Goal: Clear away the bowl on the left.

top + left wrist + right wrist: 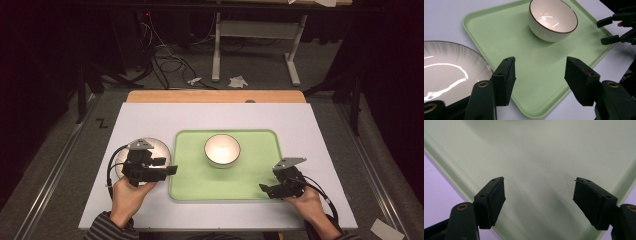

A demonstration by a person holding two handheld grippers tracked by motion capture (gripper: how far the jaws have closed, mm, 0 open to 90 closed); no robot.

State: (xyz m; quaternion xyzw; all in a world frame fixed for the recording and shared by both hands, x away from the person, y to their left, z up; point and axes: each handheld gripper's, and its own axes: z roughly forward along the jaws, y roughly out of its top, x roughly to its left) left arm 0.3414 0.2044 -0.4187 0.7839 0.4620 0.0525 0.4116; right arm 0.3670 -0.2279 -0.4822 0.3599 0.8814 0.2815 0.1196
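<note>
Your left gripper (167, 166) hovers with jaws wide and empty over the seam between the shallow grey-rimmed ceramic plate (159, 148), near the desk's left edge, and the pale green plastic tray (250, 187) at its centre; your right gripper (266, 189) waits at the tray's near right corner, jaws equally wide, gripping nothing. A white ribbed ceramic bowl with a dark rim (222, 150) already sits on the tray's far half. The step in hand looks like the reach for the plate: next, swing the left jaws onto its rim, close firmly on the thin glazed edge, then lift it level toward the tray
</note>
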